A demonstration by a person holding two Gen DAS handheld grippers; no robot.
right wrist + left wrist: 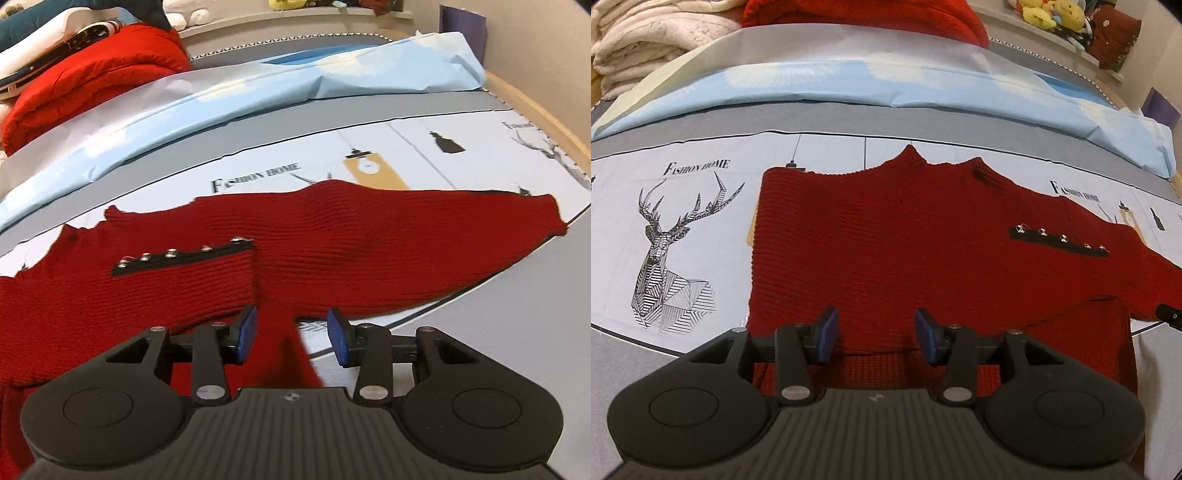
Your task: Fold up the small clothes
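Red sweater (886,236) lies flat on the bed (701,354), on the sheet (624,206) with the deer print (670,254), well back from the pillow (849,85) at the far edge. Looks only partly folded. Left side ends in a straight edge beside the deer, with no sleeve sticking out there, so probably tucked in already. A folded-over flap with a black strip (1058,240) of shiny studs rests on the chest, so maybe one fold done. Right sleeve (424,236) stretches out long toward the right edge of the bed, not folded in yet. Bottom hem (871,365) sits nearest, looks turned up a bit, though hard to be sure.

Left claw (876,334) hangs over the hem, spread apart, nothing pinched, blue pads (829,334) clear of the knit. Right claw (292,334) hangs over the spot where sleeve meets body, also spread, holding nothing; a bit of red cloth shows in the gap below, not squeezed.

Left to do, by the look of it: bring the long sleeve across, then fold bottom up to the neck (942,166), then put with the red pile (92,81) at the far left corner
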